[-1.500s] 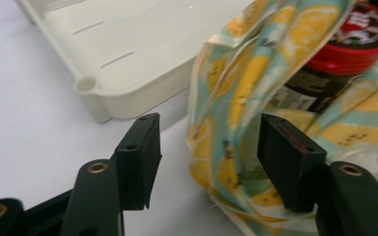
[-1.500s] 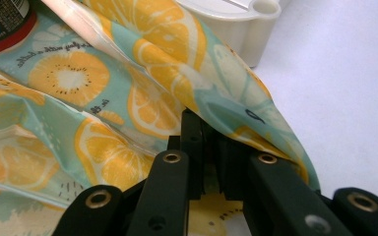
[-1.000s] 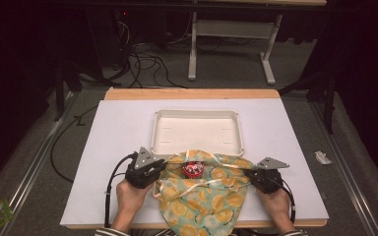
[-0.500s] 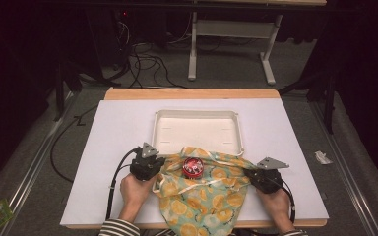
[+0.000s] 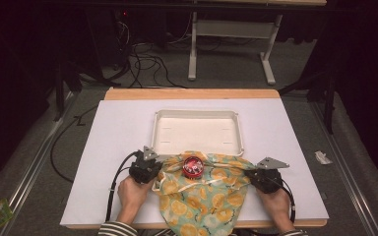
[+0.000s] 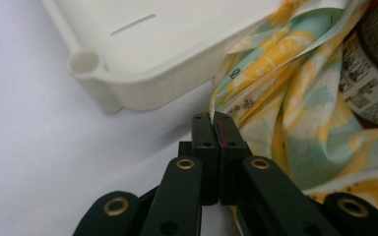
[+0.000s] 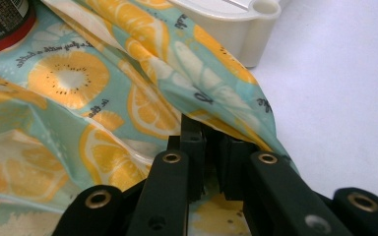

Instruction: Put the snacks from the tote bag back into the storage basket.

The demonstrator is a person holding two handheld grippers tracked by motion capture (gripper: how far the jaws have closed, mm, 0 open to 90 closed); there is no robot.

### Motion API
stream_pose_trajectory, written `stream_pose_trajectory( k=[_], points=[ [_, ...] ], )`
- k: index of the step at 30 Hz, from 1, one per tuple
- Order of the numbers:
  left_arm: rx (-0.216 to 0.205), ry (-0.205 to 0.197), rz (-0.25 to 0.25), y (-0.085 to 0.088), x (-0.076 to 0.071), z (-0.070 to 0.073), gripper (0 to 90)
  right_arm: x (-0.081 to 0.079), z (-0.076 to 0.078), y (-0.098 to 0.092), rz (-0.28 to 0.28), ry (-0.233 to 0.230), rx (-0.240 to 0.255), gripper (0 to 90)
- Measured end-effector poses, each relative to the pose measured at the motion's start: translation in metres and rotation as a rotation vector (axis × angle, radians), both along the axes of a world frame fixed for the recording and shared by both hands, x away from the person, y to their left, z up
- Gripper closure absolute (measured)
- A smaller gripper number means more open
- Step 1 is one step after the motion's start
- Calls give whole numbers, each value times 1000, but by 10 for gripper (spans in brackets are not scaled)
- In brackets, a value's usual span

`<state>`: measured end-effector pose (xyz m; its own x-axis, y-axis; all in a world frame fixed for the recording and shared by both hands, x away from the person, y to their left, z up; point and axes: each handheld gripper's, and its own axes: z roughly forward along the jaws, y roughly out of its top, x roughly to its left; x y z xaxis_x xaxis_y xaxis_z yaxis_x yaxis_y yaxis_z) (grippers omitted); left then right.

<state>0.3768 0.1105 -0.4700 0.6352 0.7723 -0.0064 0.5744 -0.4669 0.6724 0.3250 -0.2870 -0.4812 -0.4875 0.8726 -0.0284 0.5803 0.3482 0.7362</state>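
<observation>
A cloth bag (image 5: 202,201) printed with orange and lemon slices lies at the near edge of the white table. A round red-and-black container (image 5: 193,166) rests on its far part. My left gripper (image 5: 156,173) is at the cloth's left edge. In the left gripper view its jaws (image 6: 215,118) are pressed together on the cloth's (image 6: 285,98) hem, with the container (image 6: 374,73) to the right. My right gripper (image 5: 250,176) is at the cloth's right edge. In the right gripper view it (image 7: 206,130) is shut on a fold of the cloth (image 7: 78,98).
A shallow white tray (image 5: 197,112) stands just beyond the cloth, its near rim touching the fabric (image 6: 142,64) (image 7: 236,24). Bare white table surface (image 5: 118,147) spreads to the left and right. Cables and table legs are on the floor behind.
My left gripper has sunk a little and come in to the cloth's left edge, with its jaws now together on the hem. The right gripper and the container have stayed put.
</observation>
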Motion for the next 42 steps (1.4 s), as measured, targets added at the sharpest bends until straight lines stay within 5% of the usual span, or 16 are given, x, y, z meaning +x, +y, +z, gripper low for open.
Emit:
stream_pose_trajectory(
  k=[7, 10, 14, 18, 25, 30, 35, 42],
  points=[
    [17, -15, 18, 1, -2, 0, 875, 0, 0, 1, -5, -3, -2, 845],
    [-15, -13, 31, 5, -4, 4, 782, -1, 0, 1, -5, -4, -4, 845],
    [-73, -58, 40, 8, -14, 18, 626, -1, 0, 1, -3, -7, -7, 844],
    [-83, -96, 20, 5, -24, 29, 547, -1, 0, 2, -3, -8, -10, 844],
    [-77, -59, -11, -7, -30, 34, 442, -1, 0, 2, -2, -9, -13, 841],
    [-15, 2, 11, -19, -26, 22, 407, -1, 0, 2, -2, -8, -12, 841],
    [125, 14, 57, -27, -23, 8, 423, -1, 0, 1, -4, -7, -8, 841],
    [147, -32, 67, -12, -22, 4, 676, 0, 0, 0, -3, -2, -2, 841]
  ],
)
